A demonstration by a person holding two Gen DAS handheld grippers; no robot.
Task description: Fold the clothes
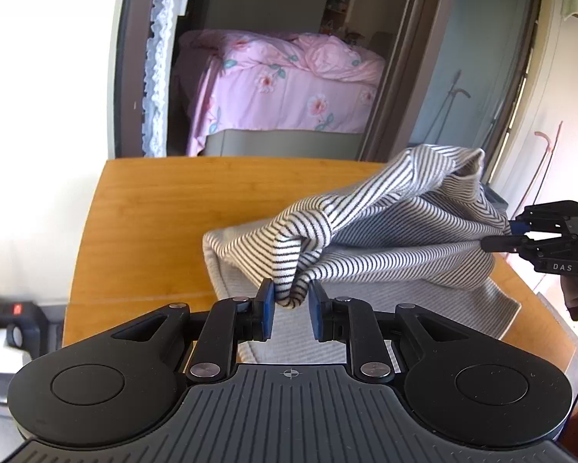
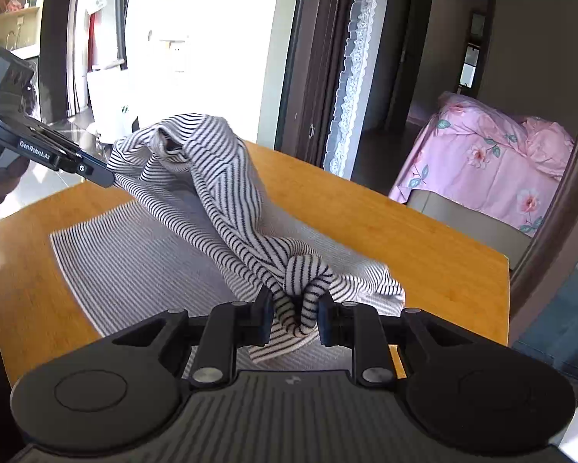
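Observation:
A black-and-white striped garment (image 1: 385, 231) lies partly on the wooden table (image 1: 146, 212) and is partly lifted. My left gripper (image 1: 291, 303) pinches a bunched fold of it between its blue pads. My right gripper (image 2: 294, 318) is shut on another bunched fold of the same garment (image 2: 219, 200). The cloth stretches in the air between the two grippers, and its lower part rests flat on the table (image 2: 424, 239). The right gripper also shows in the left wrist view (image 1: 497, 237) at the far right. The left gripper shows in the right wrist view (image 2: 109, 181) at the left.
A bed with a pink floral cover (image 1: 281, 85) stands beyond the table through a doorway. A lace curtain (image 2: 350, 73) hangs by the door frame. A power strip (image 1: 15, 310) lies on the floor to the left. Bright windows lie behind.

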